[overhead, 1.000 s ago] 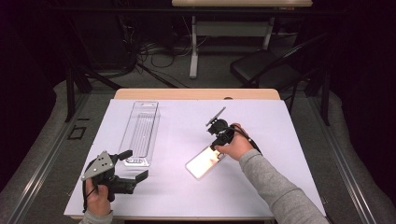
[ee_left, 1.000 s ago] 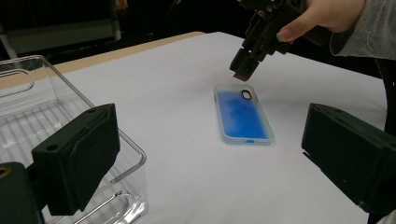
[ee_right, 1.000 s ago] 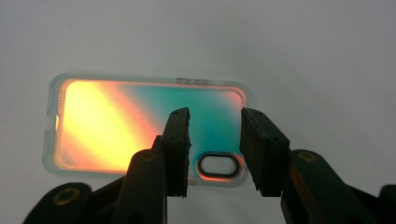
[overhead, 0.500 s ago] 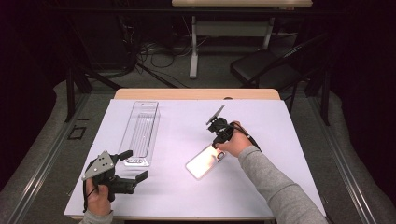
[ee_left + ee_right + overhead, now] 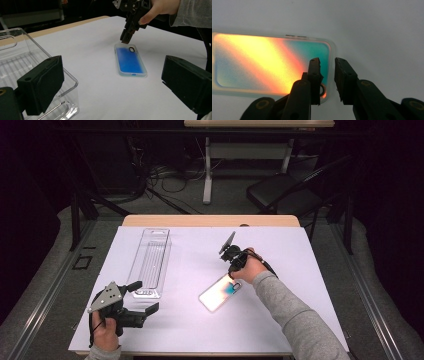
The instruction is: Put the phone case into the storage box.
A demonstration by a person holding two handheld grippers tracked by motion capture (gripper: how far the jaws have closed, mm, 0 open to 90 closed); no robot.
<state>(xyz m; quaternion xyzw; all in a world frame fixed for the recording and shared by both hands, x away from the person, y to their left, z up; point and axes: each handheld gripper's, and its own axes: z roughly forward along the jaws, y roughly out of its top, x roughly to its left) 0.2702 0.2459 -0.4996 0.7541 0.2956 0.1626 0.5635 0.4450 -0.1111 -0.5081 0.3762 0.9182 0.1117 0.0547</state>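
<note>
My right fingers (image 5: 312,82) are covering the phone case's (image 5: 262,60) corner by its camera hole, so I cannot tell whether they are pinching its rim. The case's left end is running off the frame. The clear tray (image 5: 22,62) is getting cut off beside my left fingers (image 5: 41,86).

An iridescent sheen is shown by the phone case (image 5: 272,65): yellow and orange fading to teal in the right gripper view, plain blue in the left gripper view. The table cover (image 5: 200,330) is seen as pale lilac, perhaps white. The tray (image 5: 152,257) is clear plastic.
</note>
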